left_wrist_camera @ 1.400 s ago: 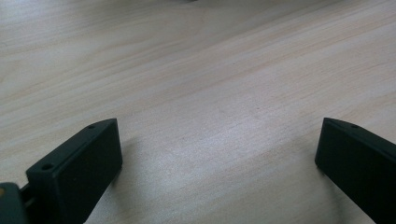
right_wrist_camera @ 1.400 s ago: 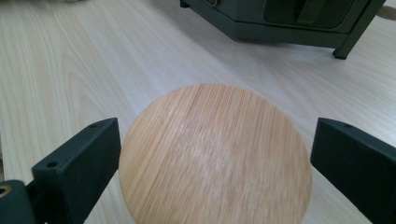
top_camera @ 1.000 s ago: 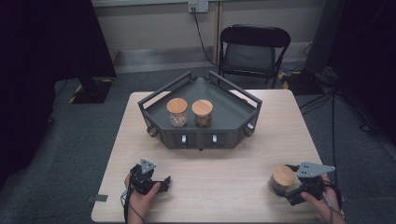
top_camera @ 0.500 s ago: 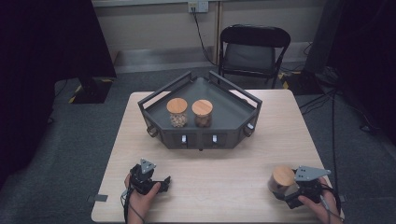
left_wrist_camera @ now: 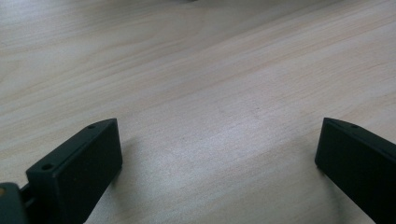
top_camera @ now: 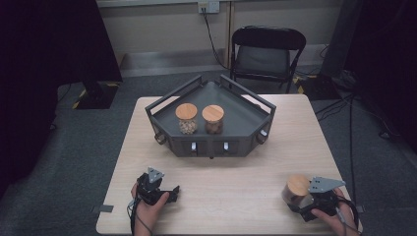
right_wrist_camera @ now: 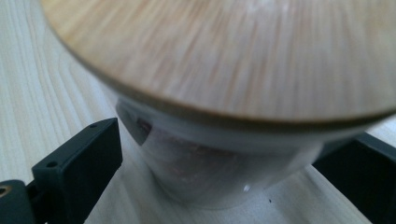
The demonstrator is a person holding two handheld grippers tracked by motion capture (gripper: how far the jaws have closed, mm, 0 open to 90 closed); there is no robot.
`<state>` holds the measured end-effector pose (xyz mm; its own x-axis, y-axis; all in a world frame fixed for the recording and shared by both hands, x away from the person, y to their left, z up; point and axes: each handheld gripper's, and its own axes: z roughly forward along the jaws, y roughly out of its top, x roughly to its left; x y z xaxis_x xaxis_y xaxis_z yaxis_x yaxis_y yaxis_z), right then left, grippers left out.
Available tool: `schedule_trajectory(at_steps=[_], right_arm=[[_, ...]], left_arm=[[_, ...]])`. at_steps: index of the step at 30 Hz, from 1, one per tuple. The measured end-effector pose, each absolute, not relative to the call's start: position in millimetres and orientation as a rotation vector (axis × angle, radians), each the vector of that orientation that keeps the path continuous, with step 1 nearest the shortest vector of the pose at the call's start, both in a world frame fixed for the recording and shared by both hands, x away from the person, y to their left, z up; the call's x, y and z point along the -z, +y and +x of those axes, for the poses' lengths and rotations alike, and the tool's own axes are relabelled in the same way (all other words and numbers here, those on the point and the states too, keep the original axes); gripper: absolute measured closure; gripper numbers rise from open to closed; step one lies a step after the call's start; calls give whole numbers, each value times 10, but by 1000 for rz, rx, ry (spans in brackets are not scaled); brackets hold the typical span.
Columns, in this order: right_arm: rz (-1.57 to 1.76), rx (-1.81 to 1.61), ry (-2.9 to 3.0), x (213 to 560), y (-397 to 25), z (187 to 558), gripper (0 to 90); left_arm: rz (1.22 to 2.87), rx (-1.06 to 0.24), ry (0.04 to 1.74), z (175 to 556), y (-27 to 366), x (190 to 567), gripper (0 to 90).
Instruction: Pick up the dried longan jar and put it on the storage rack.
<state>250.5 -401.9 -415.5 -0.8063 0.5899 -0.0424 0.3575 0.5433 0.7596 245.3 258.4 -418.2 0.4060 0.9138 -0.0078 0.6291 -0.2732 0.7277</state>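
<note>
Jar (right_wrist_camera: pixel 219 154) between the right gripper's (right_wrist_camera: pixel 219 186) spread fingers (right_wrist_camera: pixel 79 163), untouched.

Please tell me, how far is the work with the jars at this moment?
Two wood-lidded jars already stand in the grey tray. The third jar is on the table near its right front corner, between the right gripper's open jaws, not yet clamped. Probably left: grip it and carry it to the tray. The left gripper rests open, holding nothing.

Black two-jaw left tool (top_camera: pixel 169 191), right tool (top_camera: pixel 298 205), grey three-cornered plates, trailing cables
</note>
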Motion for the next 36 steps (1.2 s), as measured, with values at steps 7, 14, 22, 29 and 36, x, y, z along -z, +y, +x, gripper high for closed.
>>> schedule_trajectory(at_steps=[7,14,22,29,36], right_arm=[[785,-1073,2492,4137,-3977,2472,17],[789,-1073,2489,4137,-3968,2471,17],[813,-1072,2483,4136,-3963,2475,17],[818,-1062,2489,4131,-3950,2488,18],[825,-1083,2477,4141,-3965,2480,19]], left_arm=[[2007,-556,1309,2453,2584,4182,3],[2007,-556,1309,2453,2584,4181,3],[2008,-556,1309,2453,2584,4181,3],[2008,-556,1309,2453,2585,4181,3],[2008,-556,1309,2453,2585,4181,3]])
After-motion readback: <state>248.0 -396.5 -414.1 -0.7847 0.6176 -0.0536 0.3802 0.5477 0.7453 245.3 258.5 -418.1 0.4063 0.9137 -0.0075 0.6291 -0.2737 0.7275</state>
